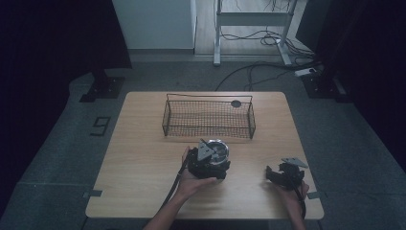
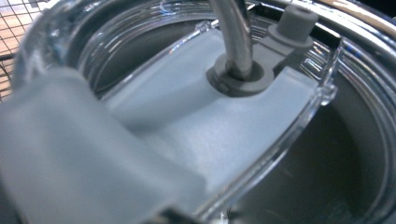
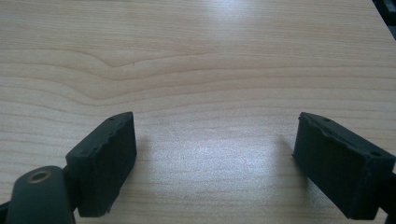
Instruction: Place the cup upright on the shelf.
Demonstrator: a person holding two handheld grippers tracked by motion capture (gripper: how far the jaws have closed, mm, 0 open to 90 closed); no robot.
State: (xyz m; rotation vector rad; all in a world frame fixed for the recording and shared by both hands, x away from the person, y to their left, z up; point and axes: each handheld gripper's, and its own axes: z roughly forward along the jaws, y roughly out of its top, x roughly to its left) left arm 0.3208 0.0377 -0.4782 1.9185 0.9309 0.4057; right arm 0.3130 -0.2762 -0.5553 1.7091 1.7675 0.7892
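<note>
A metal tumbler (image 1: 220, 149) with a clear lid stands near the table's middle, in front of the wire basket (image 1: 208, 136). My left gripper (image 1: 214, 157) is right up against it from the near side, held by a hand. In the left gripper view the lid (image 2: 224, 135) is very close: frosted grey slider, bent metal straw (image 2: 236, 37) through a grey seal, and a grey stopper (image 2: 296, 21). Its jaws are hidden there and seem spread wide around the tumbler. My right gripper (image 1: 269, 176) rests low at the right, open, with bare wood between its pads (image 3: 215, 135).
The black wire basket holds nothing I can make out, and a dark round disc (image 1: 236, 103) lies at its far right corner. Its mesh (image 2: 14, 23) shows at the top left of the left gripper view. The wooden table (image 1: 143, 158) is ringed by dark floor and cables.
</note>
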